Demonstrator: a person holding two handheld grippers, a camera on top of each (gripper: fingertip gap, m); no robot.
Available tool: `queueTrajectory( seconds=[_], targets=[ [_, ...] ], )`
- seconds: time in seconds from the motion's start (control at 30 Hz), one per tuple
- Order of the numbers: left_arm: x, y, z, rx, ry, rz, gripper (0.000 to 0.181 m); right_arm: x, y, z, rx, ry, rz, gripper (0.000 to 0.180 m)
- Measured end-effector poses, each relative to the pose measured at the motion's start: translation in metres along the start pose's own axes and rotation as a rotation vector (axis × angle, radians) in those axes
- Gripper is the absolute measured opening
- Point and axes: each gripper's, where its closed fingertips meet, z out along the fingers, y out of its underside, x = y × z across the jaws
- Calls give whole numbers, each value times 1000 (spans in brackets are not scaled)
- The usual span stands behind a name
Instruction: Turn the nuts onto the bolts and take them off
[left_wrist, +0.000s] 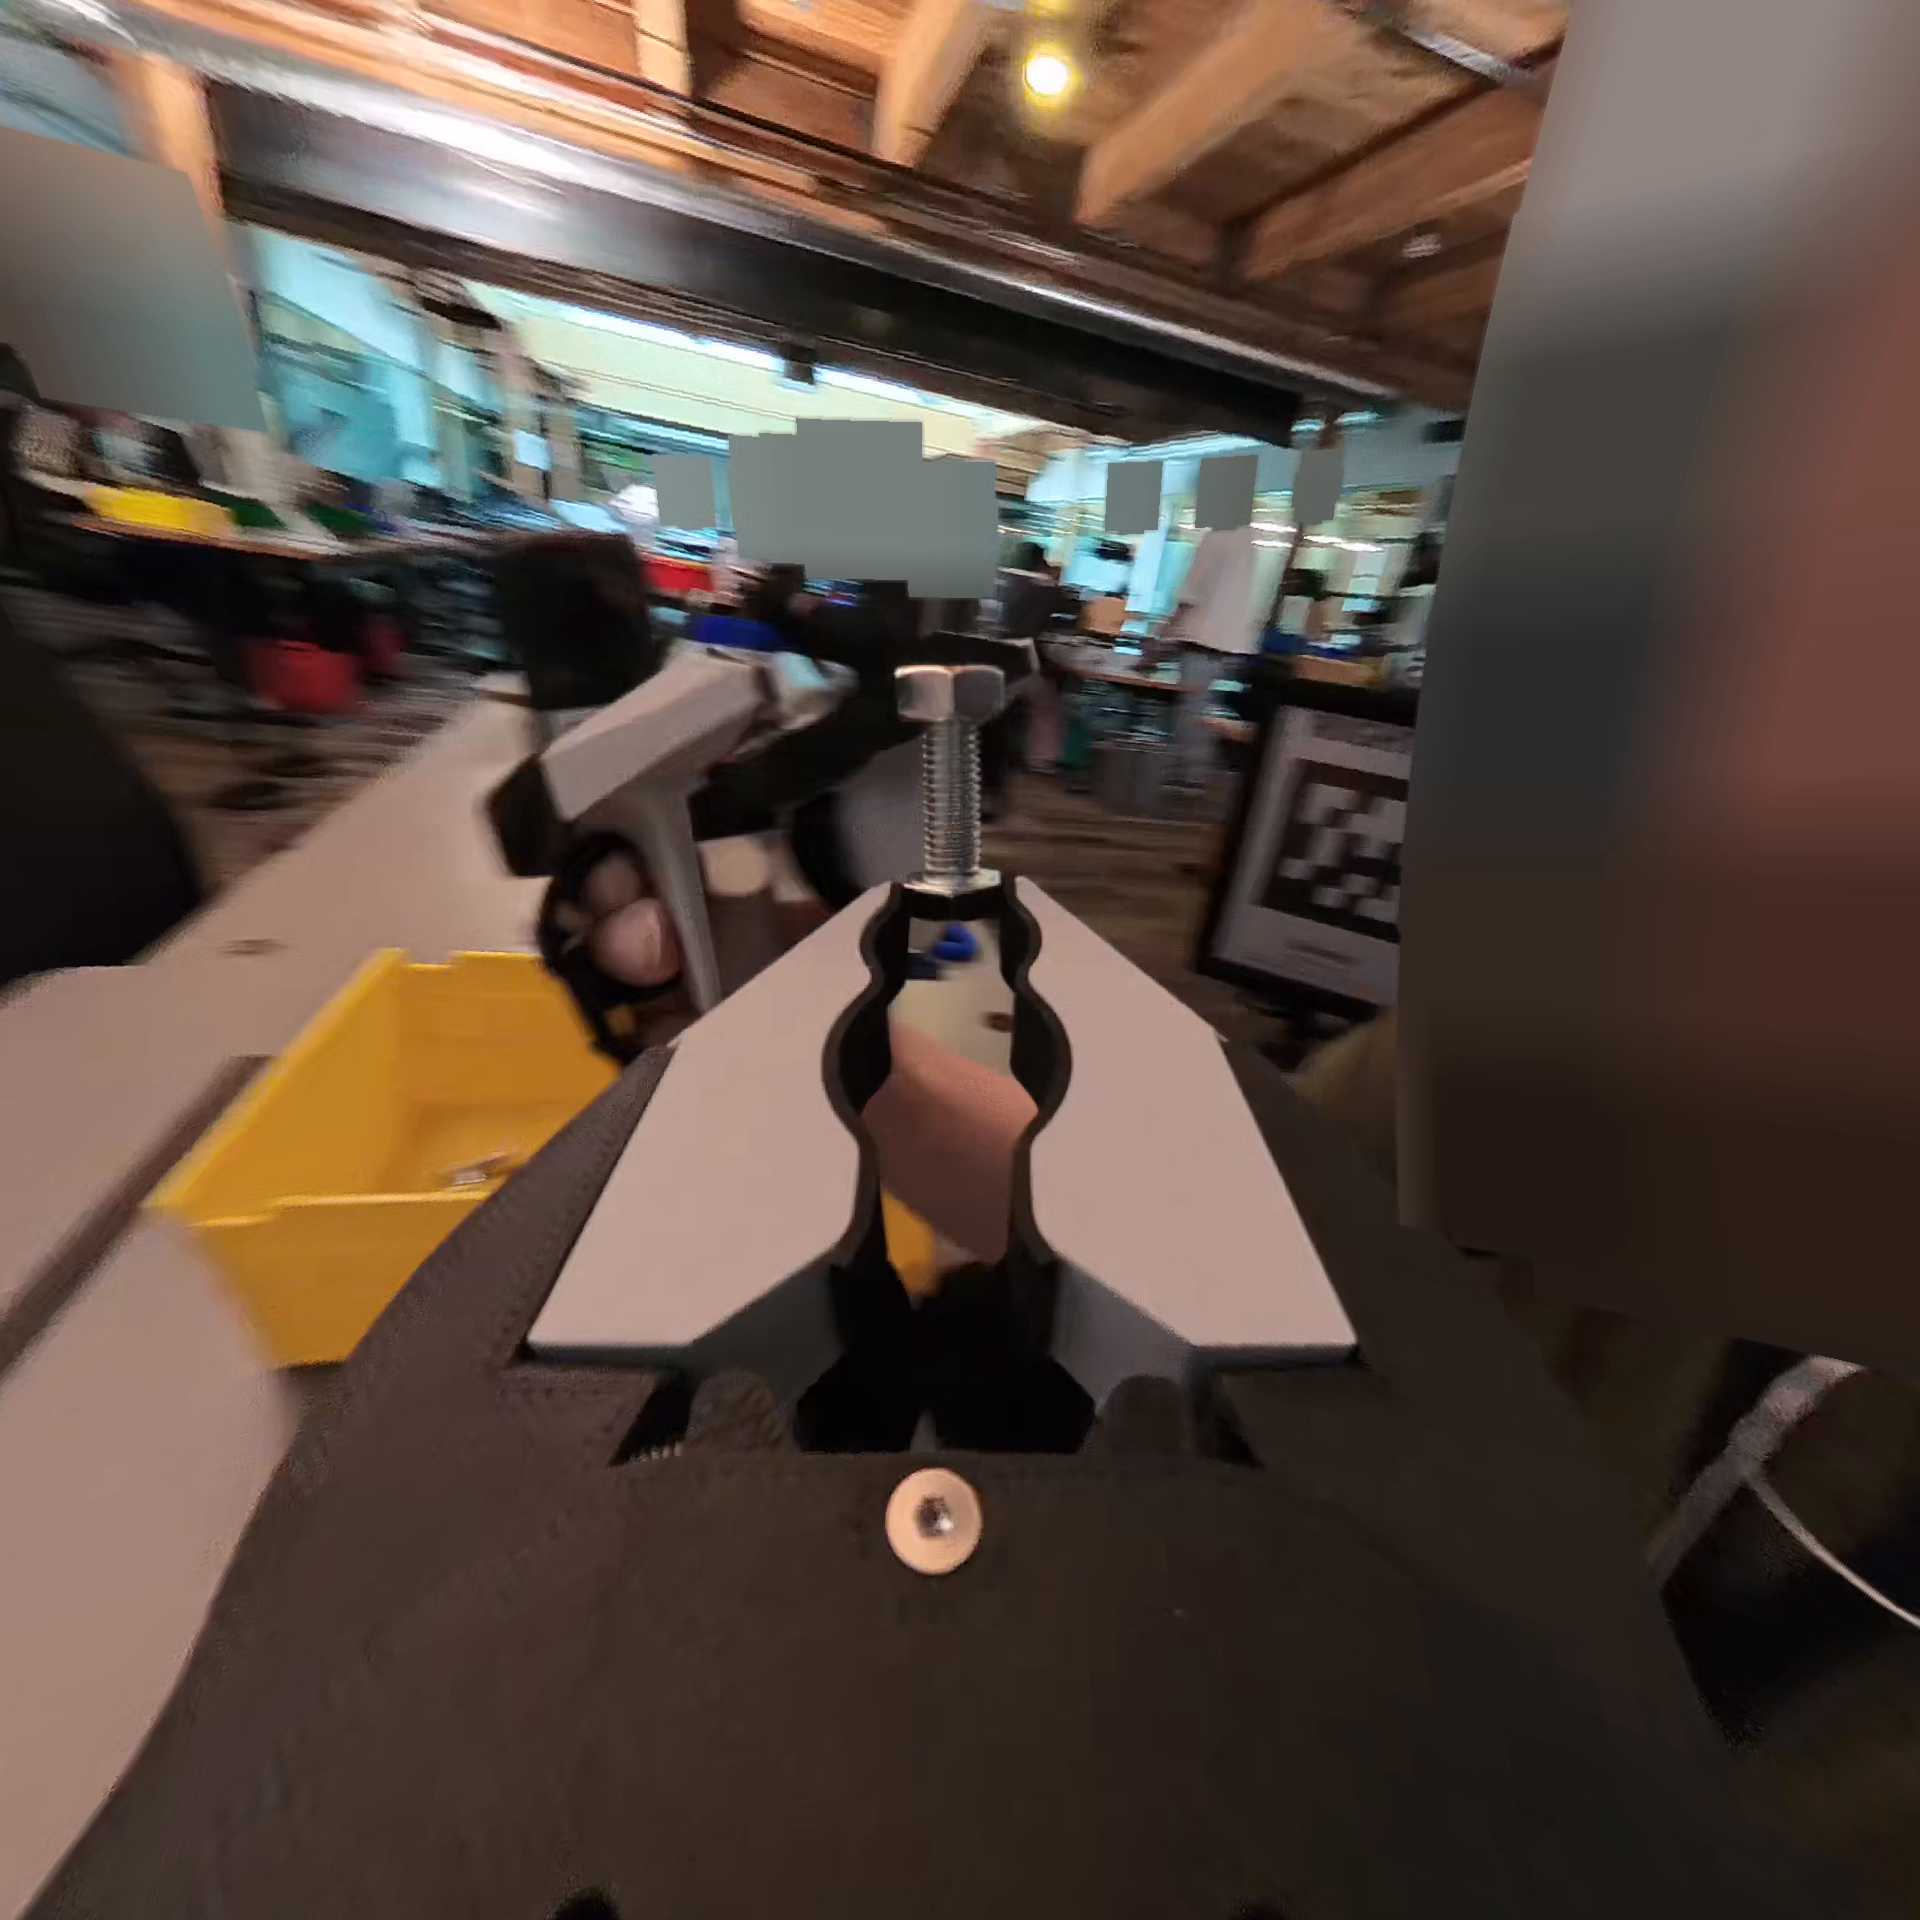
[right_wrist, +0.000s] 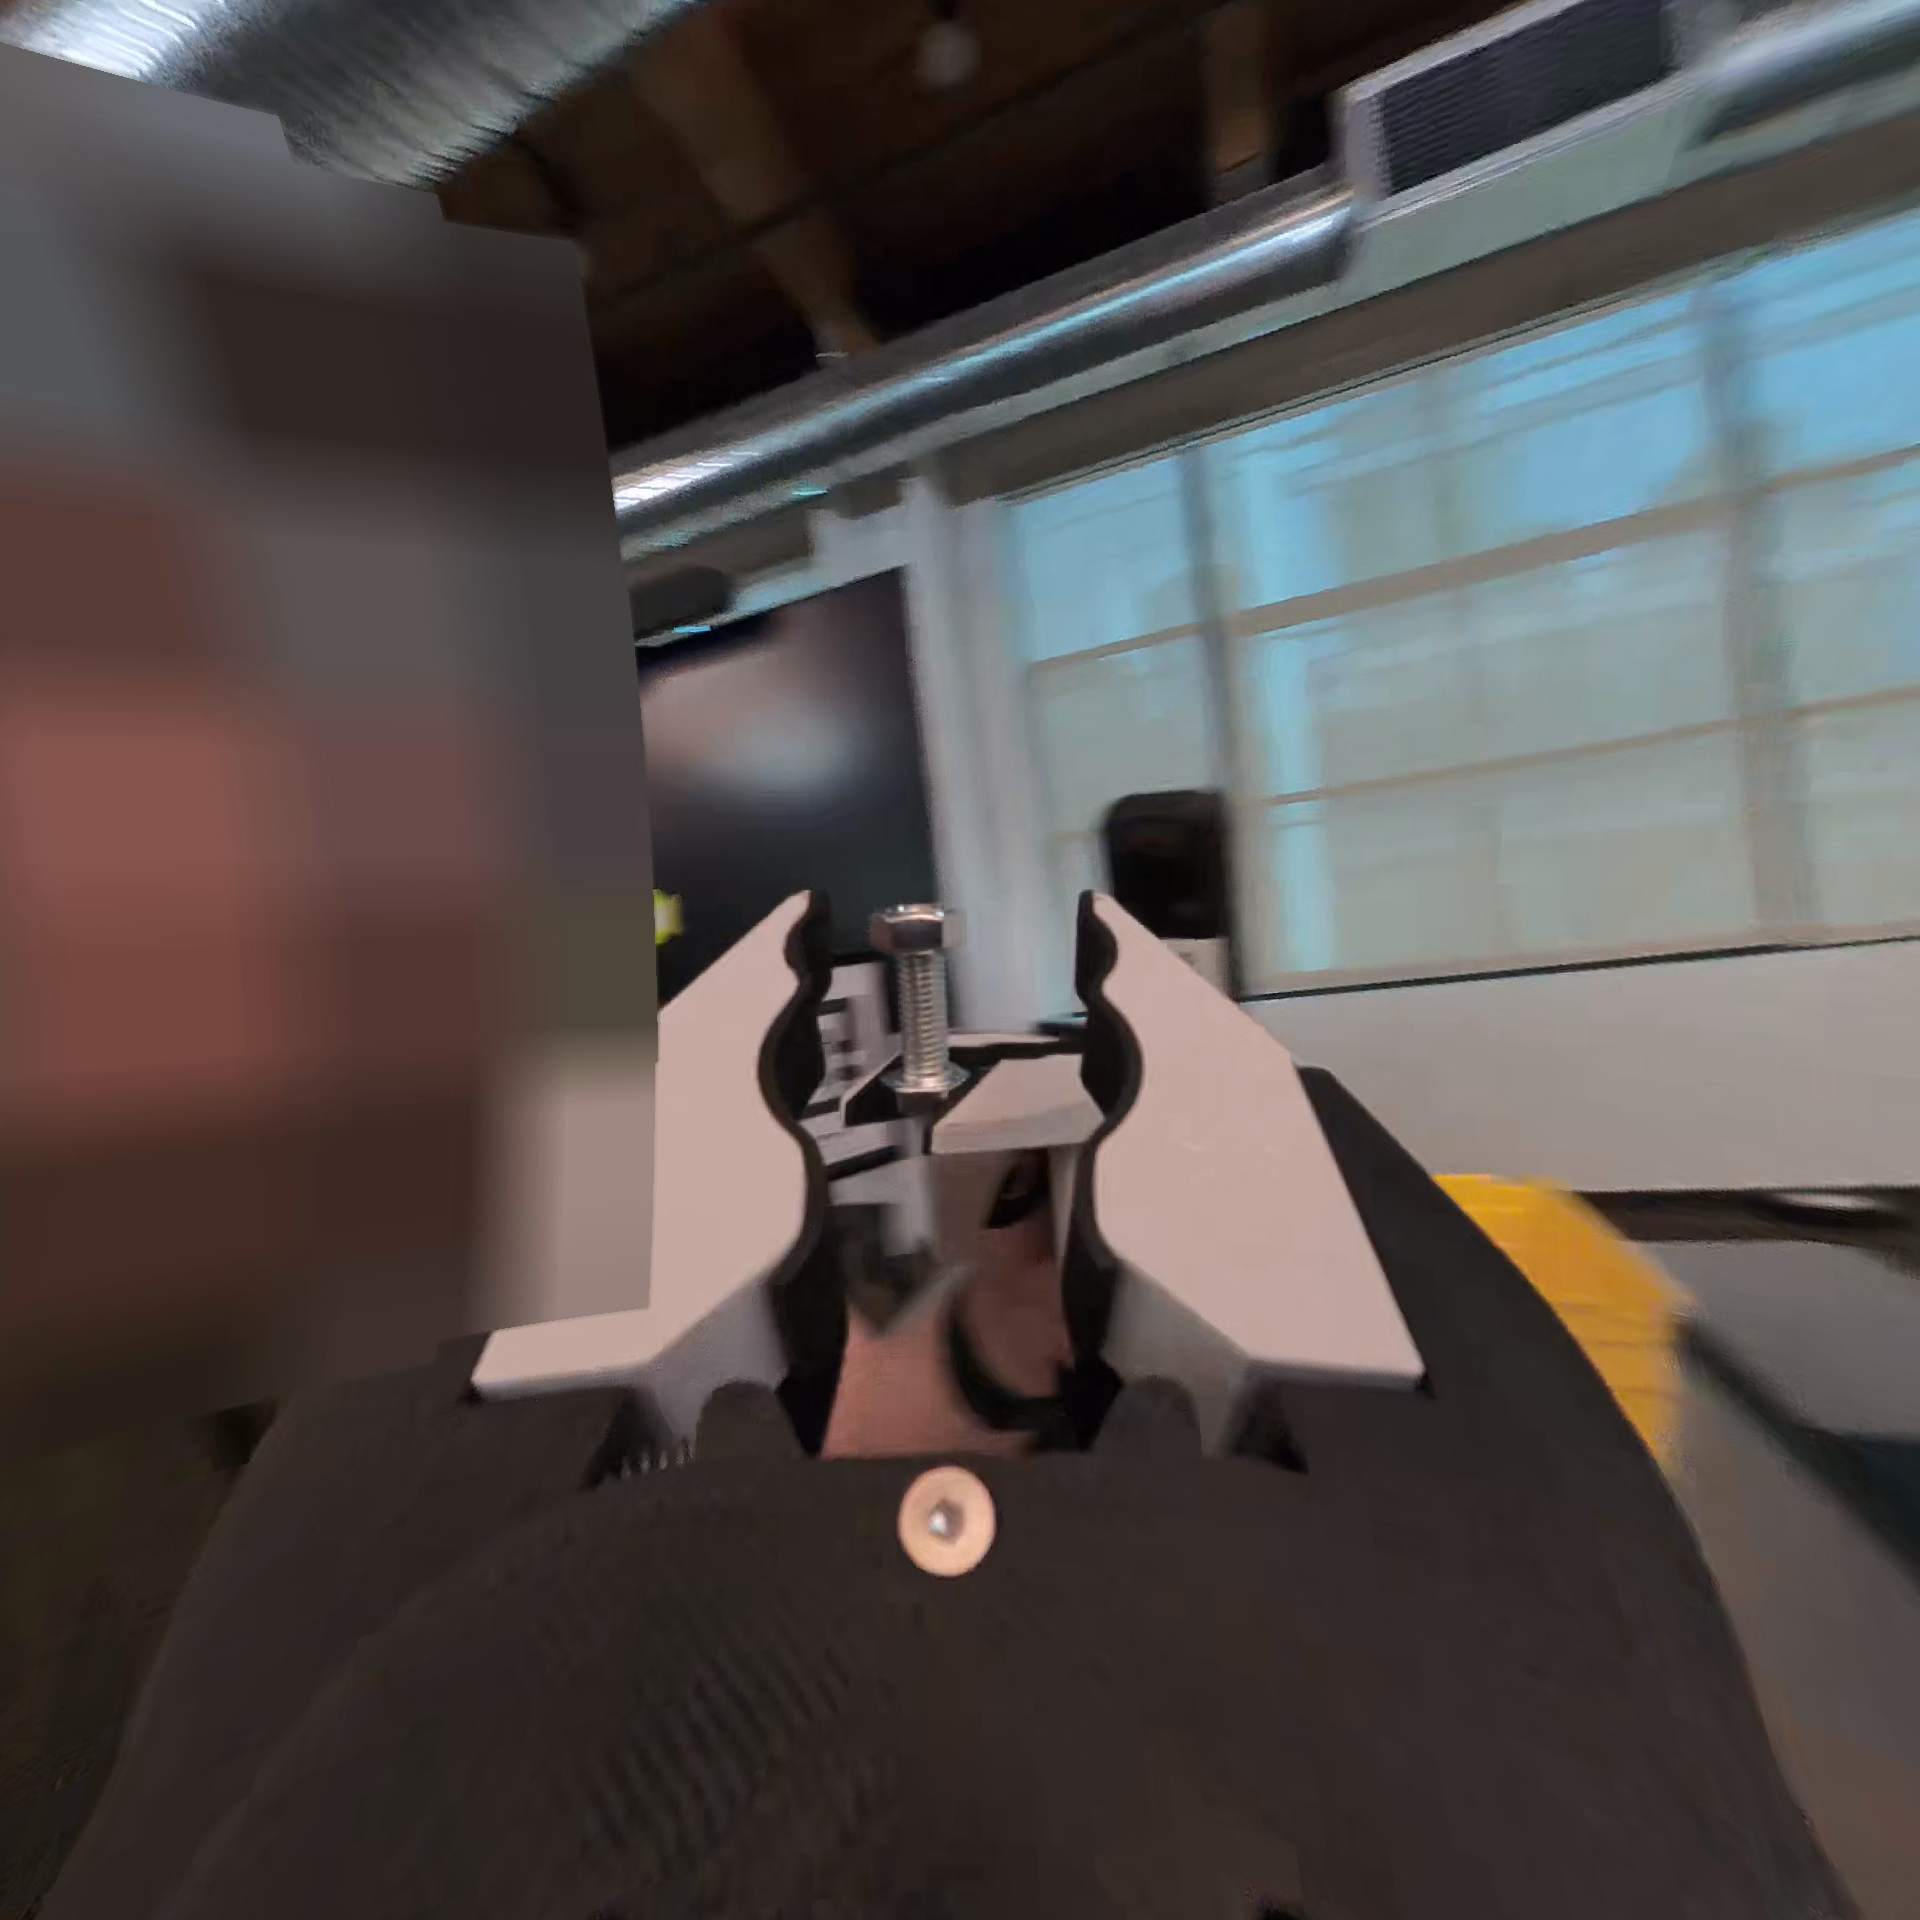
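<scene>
Nearest the left wrist camera, the black body of the left hand-held gripper (left_wrist: 951, 899) leads to two grey fingers drawn close, their tips clamped on a hex nut (left_wrist: 951, 885). From that nut a steel bolt (left_wrist: 950, 774) rises upright, threads bare, its hex head on top. Left of the bolt and lower sits a yellow bin (left_wrist: 384, 1153) on the pale bench (left_wrist: 343, 883); something small and metallic lies inside it, too blurred to name. Beyond the bin, a person's hand (left_wrist: 623, 935) grips the handle of the right hand-held gripper (right_wrist: 945, 935). Right of the bolt, a framed black-and-white checker marker (left_wrist: 1320, 842) stands upright.

In the right wrist view that gripper's fingers stand spread apart, on either side of the bolt's head without touching it.

Behind the bolt the room opens into a busy workshop: people stand among cluttered tables, wooden beams cross the ceiling with a lamp lit, and a metal duct runs above large paned windows.
</scene>
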Motion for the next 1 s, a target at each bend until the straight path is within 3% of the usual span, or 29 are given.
queueTrajectory(
  seconds=[0.03, 0.13, 0.23, 0.43, 0.6, 0.77, 1.0],
  targets=[
    [-10, -5, -5, 18, -93, 41, 15, 9, -8, -3, 13, 110, -88, 46],
    [-41, -21, -26, 74, -410, 189, 15, 16, -30, -5, 34, 397, -407, 46],
    [-57, -25, -39, 47, -631, 323, 15, 22, -25, 5, -67, 598, -622, 47],
    [-62, -22, -39, 1, -749, 428, 15, 41, -8, 13, -179, 742, -612, 35],
    [-60, -20, -34, -12, -729, 417, 15, 41, -5, 10, -212, 711, -579, 16],
    [-55, -19, -29, -21, -687, 398, 15, 33, -4, 11, -220, 617, -507, 16],
    [-4, -14, -3, 28, -173, 116, 15, -12, -3, 10, -65, 71, -92, 15]
  ],
)
